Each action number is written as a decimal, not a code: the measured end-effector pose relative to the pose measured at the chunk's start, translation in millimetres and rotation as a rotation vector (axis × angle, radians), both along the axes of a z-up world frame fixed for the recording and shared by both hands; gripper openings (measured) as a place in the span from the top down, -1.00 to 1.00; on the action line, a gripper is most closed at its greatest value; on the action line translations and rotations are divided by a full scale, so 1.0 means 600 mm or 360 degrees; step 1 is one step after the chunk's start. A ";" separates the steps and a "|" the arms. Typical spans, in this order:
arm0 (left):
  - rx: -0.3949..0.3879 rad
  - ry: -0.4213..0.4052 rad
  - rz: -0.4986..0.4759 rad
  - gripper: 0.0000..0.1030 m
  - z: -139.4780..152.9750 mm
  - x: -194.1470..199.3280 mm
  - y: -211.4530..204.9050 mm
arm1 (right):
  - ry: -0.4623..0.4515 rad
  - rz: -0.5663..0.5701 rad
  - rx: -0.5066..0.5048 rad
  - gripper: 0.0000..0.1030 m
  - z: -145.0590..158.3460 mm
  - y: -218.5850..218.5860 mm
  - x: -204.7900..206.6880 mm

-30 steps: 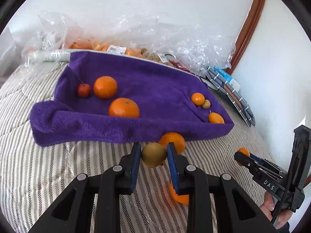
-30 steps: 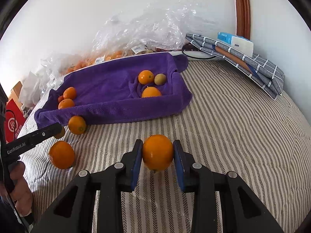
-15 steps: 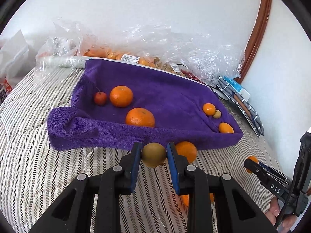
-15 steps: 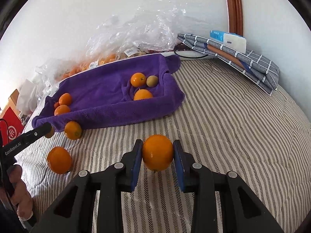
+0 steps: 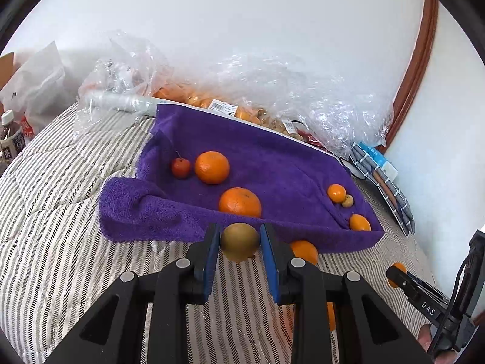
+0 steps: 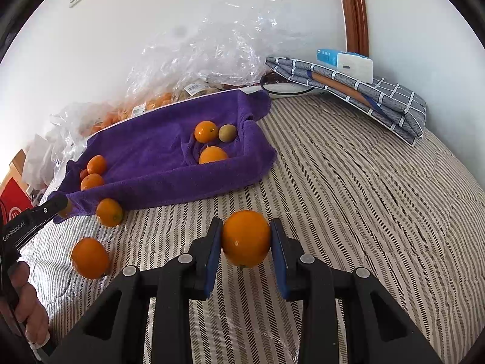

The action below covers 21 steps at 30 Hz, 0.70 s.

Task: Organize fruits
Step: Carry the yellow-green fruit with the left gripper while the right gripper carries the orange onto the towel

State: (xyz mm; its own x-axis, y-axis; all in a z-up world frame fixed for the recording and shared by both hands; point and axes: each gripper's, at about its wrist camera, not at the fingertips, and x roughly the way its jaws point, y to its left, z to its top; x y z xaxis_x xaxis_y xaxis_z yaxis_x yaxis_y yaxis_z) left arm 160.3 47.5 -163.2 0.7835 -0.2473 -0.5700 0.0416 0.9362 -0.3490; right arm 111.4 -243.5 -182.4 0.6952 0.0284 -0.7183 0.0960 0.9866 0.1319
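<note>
My left gripper (image 5: 239, 244) is shut on a brown-green round fruit (image 5: 239, 242), held above the striped bed just in front of the purple towel tray (image 5: 145, 212). My right gripper (image 6: 246, 244) is shut on an orange (image 6: 246, 239), held over the bed to the right of the tray (image 6: 242, 170). In the tray lie two oranges (image 5: 211, 167) (image 5: 240, 202), a small red fruit (image 5: 180, 167), and at its right end two small oranges (image 5: 336, 193) and a small brown fruit (image 5: 347, 201). Two oranges lie loose on the bed (image 6: 109, 212) (image 6: 90, 257).
Crumpled clear plastic bags with more fruit (image 5: 272, 91) lie behind the tray against the wall. A folded grey checked cloth with a white-blue box (image 6: 357, 88) sits at the far right. A bottle and bags (image 5: 12, 133) stand at the left edge of the bed.
My left gripper has swung left and risen a little with the brown fruit. My right gripper has drawn back slightly with the orange; both grips unchanged.
</note>
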 end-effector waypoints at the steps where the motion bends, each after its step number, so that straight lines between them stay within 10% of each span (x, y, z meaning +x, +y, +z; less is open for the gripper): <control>1: -0.0010 0.0004 0.0015 0.49 0.000 0.001 0.004 | -0.0001 0.0004 -0.0011 0.39 0.000 0.002 0.001; 21: -0.0044 -0.0090 0.0172 0.49 0.041 0.019 0.056 | -0.0220 0.0237 0.0003 0.39 0.082 0.057 0.080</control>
State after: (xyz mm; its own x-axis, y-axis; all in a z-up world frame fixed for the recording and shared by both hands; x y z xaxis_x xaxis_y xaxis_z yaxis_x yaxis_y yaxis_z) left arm 171.5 81.1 -138.7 0.8371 -0.1746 -0.5184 -0.0387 0.9264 -0.3746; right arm 159.4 -209.1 -133.4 0.7753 0.1392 -0.6161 -0.0698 0.9883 0.1354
